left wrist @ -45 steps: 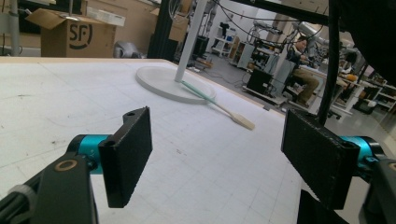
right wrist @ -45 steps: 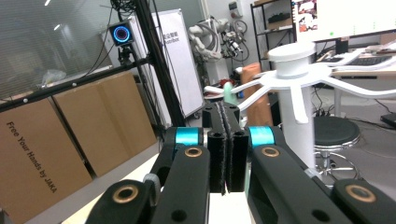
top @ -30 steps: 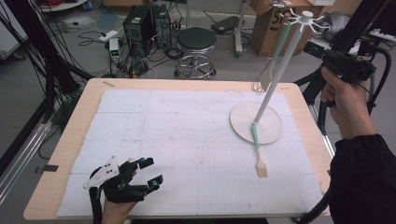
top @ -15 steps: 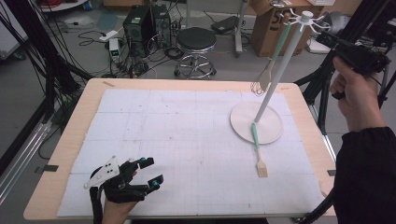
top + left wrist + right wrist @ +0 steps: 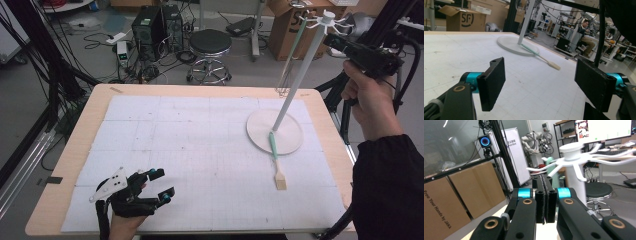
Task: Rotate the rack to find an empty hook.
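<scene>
A white hanging rack (image 5: 300, 75) stands on its round base (image 5: 287, 142) at the table's right. A whisk (image 5: 287, 70) with a pale green handle hangs from one of the top hooks. A green-handled spatula (image 5: 276, 162) lies with its handle on the base and its blade on the mat. My right gripper (image 5: 334, 41) is held high beside the rack's top, shut with nothing between its pads; its own view has the hooked hub (image 5: 572, 152) just beyond my right gripper (image 5: 544, 178). My left gripper (image 5: 161, 184) rests open and empty at the near left, facing the spatula (image 5: 544, 58).
A white gridded mat (image 5: 200, 140) covers the wooden table. Beyond the far edge stand a black stool (image 5: 210, 50), computer cases (image 5: 155, 25) and cardboard boxes (image 5: 290, 25). A black frame post (image 5: 45, 60) rises at the left.
My right hand has shifted slightly beside the rack's top, still shut. The left gripper, the whisk and the spatula have stayed put.
</scene>
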`<state>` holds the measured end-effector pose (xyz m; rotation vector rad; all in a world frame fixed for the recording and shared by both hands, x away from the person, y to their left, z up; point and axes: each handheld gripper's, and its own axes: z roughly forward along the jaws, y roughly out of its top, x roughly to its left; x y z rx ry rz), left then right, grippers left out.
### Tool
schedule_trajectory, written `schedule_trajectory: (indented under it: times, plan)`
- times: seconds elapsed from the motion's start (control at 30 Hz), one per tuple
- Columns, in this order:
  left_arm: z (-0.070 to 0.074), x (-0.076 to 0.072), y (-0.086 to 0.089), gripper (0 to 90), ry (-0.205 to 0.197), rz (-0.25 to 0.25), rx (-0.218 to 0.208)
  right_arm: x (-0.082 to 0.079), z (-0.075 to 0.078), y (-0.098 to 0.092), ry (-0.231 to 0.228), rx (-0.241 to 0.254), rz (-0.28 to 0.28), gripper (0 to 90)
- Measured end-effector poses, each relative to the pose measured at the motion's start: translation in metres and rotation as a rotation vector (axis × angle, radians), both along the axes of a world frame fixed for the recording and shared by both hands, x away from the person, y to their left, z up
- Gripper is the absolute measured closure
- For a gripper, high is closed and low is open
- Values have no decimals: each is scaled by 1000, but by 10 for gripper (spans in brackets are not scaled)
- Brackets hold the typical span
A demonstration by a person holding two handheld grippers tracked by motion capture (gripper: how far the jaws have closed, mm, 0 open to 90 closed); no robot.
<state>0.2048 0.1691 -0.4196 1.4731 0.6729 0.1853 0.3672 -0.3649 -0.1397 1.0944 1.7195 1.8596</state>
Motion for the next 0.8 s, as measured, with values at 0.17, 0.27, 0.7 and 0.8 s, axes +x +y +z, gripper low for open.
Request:
schedule_trajectory:
  times: [0.17, 0.27, 0.7, 0.8]
  plan:
    - [0, 0, 1, 252, -1, 0, -2, 1, -1, 4, 5, -4, 4, 898]
    - [0, 0, 2, 252, 0, 2, -2, 1, -2, 3, 9, -5, 1, 898]
    - [-1, 0, 0, 252, 3, 0, 3, -12, -34, -1, 34, -10, 47, 784]
    - [-1, 0, -1, 253, 5, -1, 4, -17, -41, -1, 33, -29, 42, 654]
